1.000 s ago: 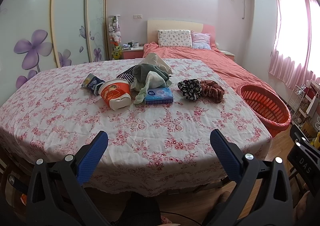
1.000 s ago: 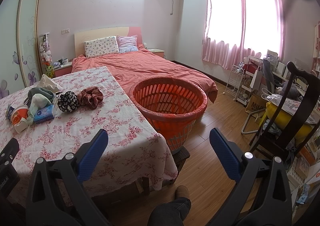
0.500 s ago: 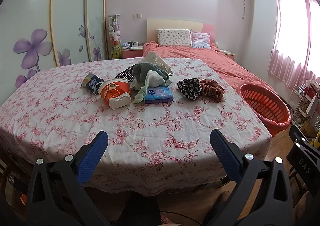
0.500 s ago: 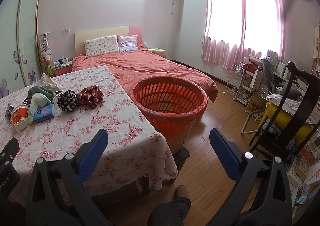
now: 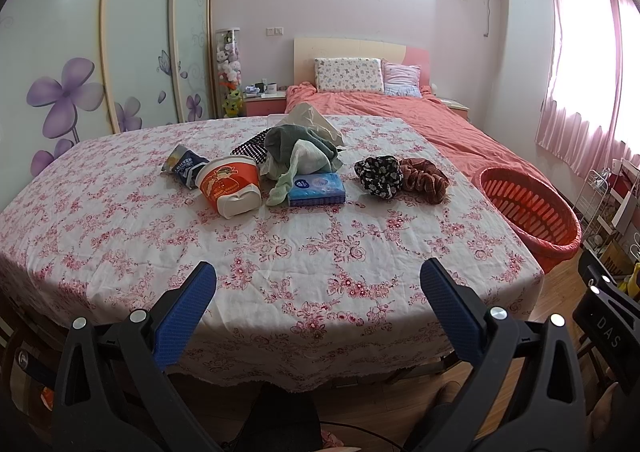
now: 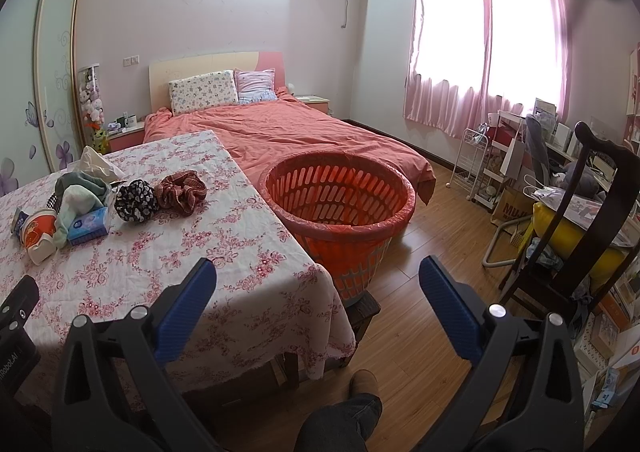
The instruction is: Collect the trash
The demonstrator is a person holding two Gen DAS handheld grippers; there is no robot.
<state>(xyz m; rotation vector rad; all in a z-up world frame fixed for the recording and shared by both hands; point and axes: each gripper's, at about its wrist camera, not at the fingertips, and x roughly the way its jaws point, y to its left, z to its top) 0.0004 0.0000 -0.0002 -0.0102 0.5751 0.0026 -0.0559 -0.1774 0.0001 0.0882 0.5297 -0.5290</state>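
Note:
On the floral tablecloth point(image 5: 120, 228) lie an orange instant-noodle cup point(image 5: 230, 186) on its side, a crumpled blue snack wrapper point(image 5: 184, 166), a blue tissue pack point(image 5: 316, 190), a crumpled plastic bag point(image 5: 316, 122), green and white cloths point(image 5: 298, 152), a black floral scrunchie point(image 5: 380, 176) and a brown scrunchie point(image 5: 424, 180). An orange basket point(image 6: 340, 208) stands right of the table. My left gripper point(image 5: 318, 288) is open and empty at the table's near edge. My right gripper point(image 6: 318, 286) is open and empty, over the table's right corner, short of the basket.
A bed with a salmon cover point(image 6: 300, 132) lies behind the table and basket. A dark wooden chair point(image 6: 576, 220) with a yellow cushion and cluttered shelves stand at the right. Wardrobe doors point(image 5: 60, 52) line the left wall. My leg and shoe point(image 6: 360, 392) are below.
The left wrist view has shifted very slightly; both grippers stay open and nearly still. Nothing on the table has moved.

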